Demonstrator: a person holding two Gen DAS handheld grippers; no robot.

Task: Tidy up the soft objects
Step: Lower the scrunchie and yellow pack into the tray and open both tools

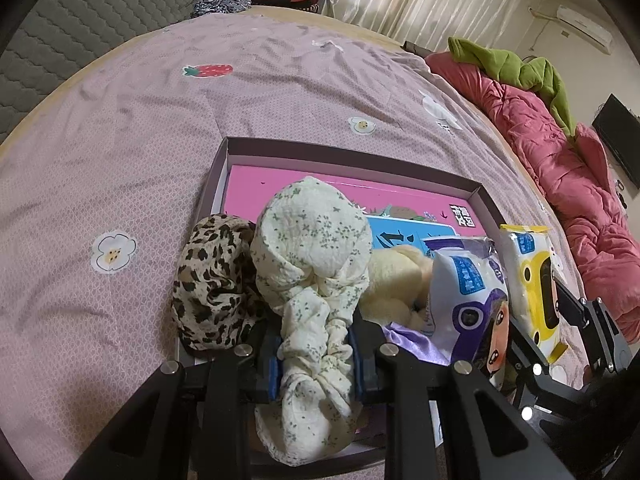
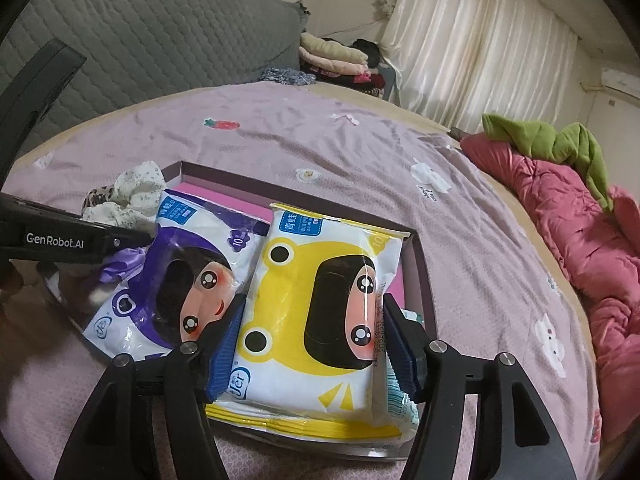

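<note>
- Left tool (image 1: 316, 354): blue pads pinched narrow on the gathered neck of a cream floral cloth bundle (image 1: 312, 248); the bundle's rounded end stands up past the fingertips, over the near part of the box.
- Right tool (image 2: 316, 342): jaws set wide, a yellow wipes pack (image 2: 320, 308) between them. The left pad lies against the pack's edge; the right pad sits just beside the other edge, and I cannot tell whether it presses.
- No earlier view to compare, so only the present stance is noted.
- Yellow wipes pack lies flat-ish at the near right corner of the shallow box (image 1: 352, 156), its bottom seam overhanging the near rim.
- Purple wipes pack (image 2: 176, 276) sits just beside the yellow one, on its left, touching it, and tilted up on other items.
- Leopard-print cloth (image 1: 212, 288) is bunched at the box's near left edge, touching the floral bundle.
- Pale yellow plush item (image 1: 394, 276) lies between the floral bundle and the purple pack; a scrap of lilac satin (image 1: 408, 340) shows below it.
- Box floor carries a pink printed sheet (image 1: 256, 188).
- The box rests on a bed (image 1: 120, 128) with a mauve patterned cover, strawberry and flower motifs.
- A pink quilt (image 1: 560, 168) is heaped along the bed's right edge, a green garment (image 1: 516, 68) on top.
- Folded clothes (image 2: 332, 56) are stacked at the far end, beside a grey quilted headboard (image 2: 160, 28) and pale curtains (image 2: 480, 52).
</note>
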